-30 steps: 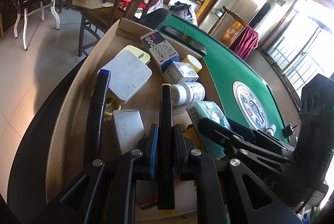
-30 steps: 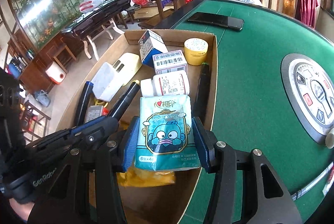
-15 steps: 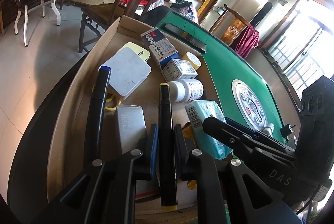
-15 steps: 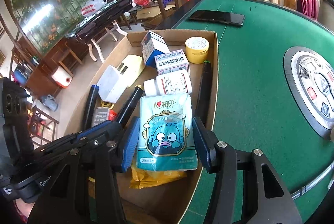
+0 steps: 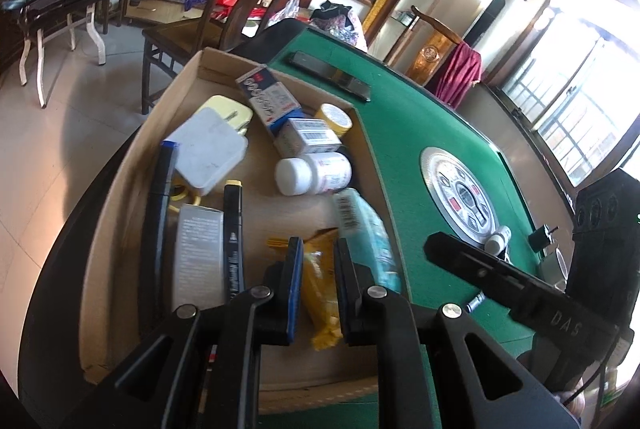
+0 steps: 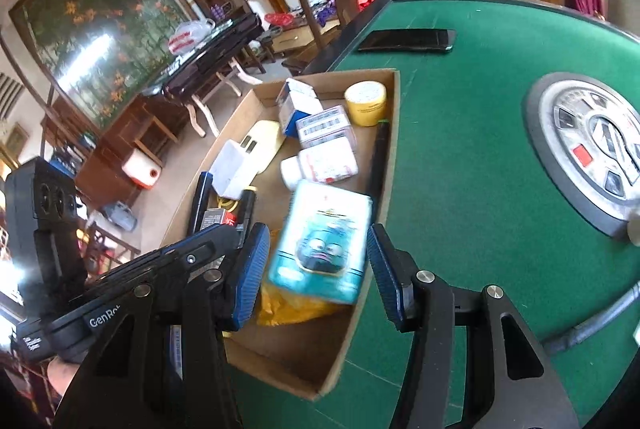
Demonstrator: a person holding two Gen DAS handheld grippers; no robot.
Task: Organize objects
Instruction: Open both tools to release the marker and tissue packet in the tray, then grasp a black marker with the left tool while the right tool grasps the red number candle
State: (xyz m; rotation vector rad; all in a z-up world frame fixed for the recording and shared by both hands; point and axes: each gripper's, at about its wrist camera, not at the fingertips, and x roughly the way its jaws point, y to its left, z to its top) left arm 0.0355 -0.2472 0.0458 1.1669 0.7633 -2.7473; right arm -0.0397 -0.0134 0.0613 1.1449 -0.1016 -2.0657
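Note:
A shallow cardboard box (image 5: pixel 132 169) (image 6: pixel 356 313) sits on the green table and holds the objects. The teal tissue pack (image 6: pixel 320 245) (image 5: pixel 366 233) lies loose at the box's right side on a yellow packet (image 5: pixel 320 285) (image 6: pixel 288 309). My right gripper (image 6: pixel 312 269) is open, its jaws apart on both sides of the pack without touching it. My left gripper (image 5: pixel 316 293) is open over the yellow packet, holding nothing. The yellow-capped black marker (image 5: pixel 233 229) lies in the box just left of it, beside a grey carton (image 5: pixel 198 253) and a blue-capped marker (image 5: pixel 160 197).
The box also holds a white pill bottle (image 5: pixel 314 173) (image 6: pixel 320 163), small cartons (image 5: pixel 308 139), a yellow tape roll (image 6: pixel 366 103), a white adapter (image 5: pixel 208 149) and a black pen (image 6: pixel 378 157) along its right wall. A black phone (image 6: pixel 408 39) and the round centre console (image 6: pixel 592 149) are on the felt.
My left gripper let go of the yellow-capped marker and shifted right over the yellow packet. My right gripper opened, released the tissue pack into the box and pulled back.

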